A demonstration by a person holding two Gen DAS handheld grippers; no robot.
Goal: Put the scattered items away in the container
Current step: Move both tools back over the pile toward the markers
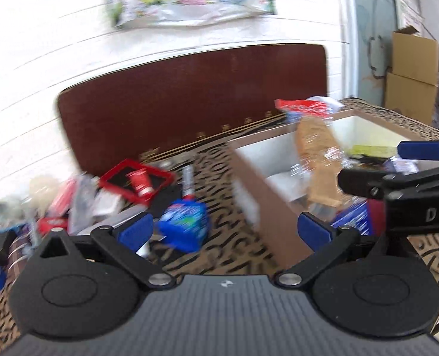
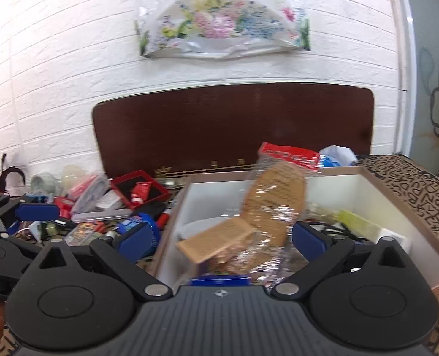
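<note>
A clear packet of brown biscuits with a red top (image 2: 274,195) stands tilted in the white-walled box (image 2: 376,190), between my open right gripper's (image 2: 222,238) fingers without being pinched. In the left wrist view the packet (image 1: 317,160) leans inside the box (image 1: 255,178), with the right gripper (image 1: 379,166) beside it. My left gripper (image 1: 223,231) is open and empty above the patterned cloth, between the box and a blue packet (image 1: 185,222). A pile of scattered items (image 1: 79,195) lies to the left, including a red tray with a red tube (image 1: 139,182).
A dark brown headboard (image 2: 234,124) stands against the white brick wall behind the surface. A floral plastic bag (image 2: 222,14) hangs on the wall. Cardboard boxes (image 1: 412,71) stand at the far right. The box also holds a white bowl (image 2: 198,225) and a yellow-green item (image 2: 356,222).
</note>
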